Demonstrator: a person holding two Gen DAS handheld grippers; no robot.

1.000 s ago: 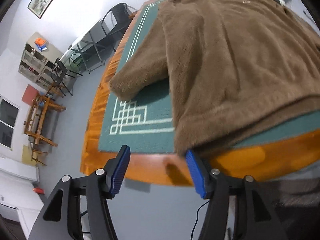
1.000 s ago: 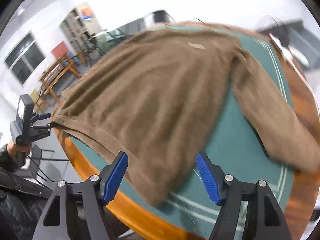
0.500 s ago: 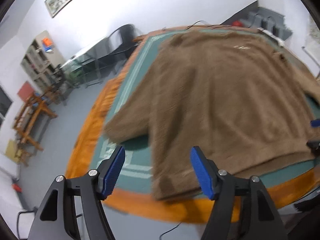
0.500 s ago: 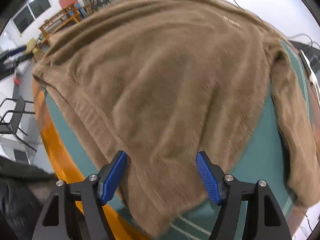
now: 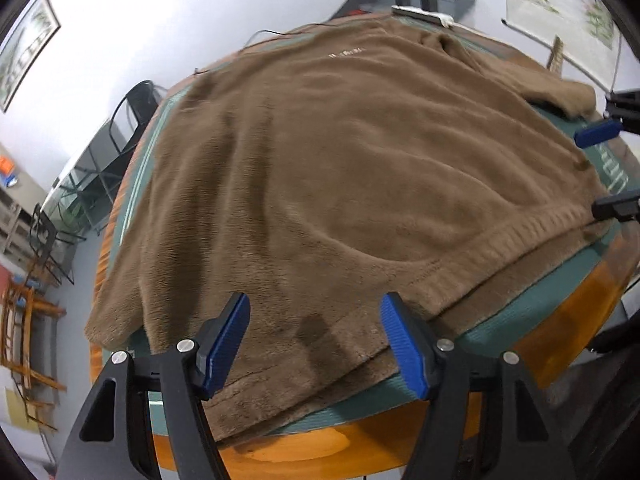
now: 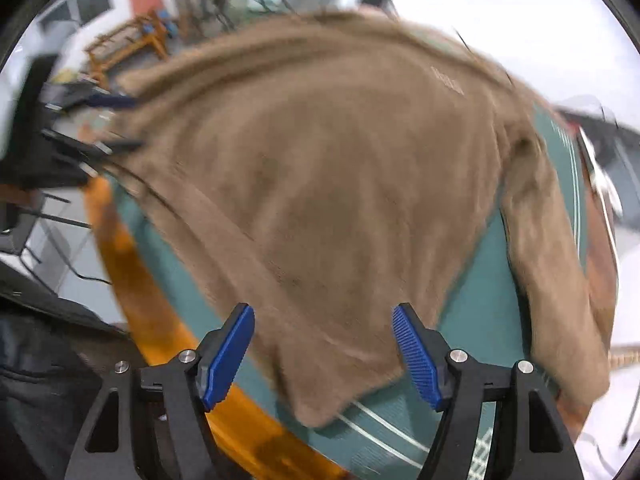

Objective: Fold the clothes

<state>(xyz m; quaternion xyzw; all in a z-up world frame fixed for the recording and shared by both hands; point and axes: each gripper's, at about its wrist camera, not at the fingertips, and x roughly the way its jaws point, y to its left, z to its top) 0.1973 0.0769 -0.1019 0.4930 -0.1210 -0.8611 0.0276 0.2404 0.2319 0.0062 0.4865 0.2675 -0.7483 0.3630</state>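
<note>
Nearer now, both tongs [image 5: 314,346] [image 6: 324,356] agape over sweater [image 5: 360,168] hem.

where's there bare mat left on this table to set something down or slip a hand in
Little is free: the brown sweater covers most of the green mat. A bare wedge lies between its body and its right sleeve; another strip runs between its hem and the orange table edge. The near hem corners are crowded by the open left tongs and right tongs.

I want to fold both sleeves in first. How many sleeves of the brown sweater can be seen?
2. One sleeve lies at the sweater's left edge in the left wrist view; the other sleeve lies along its right edge in the right wrist view.
</note>
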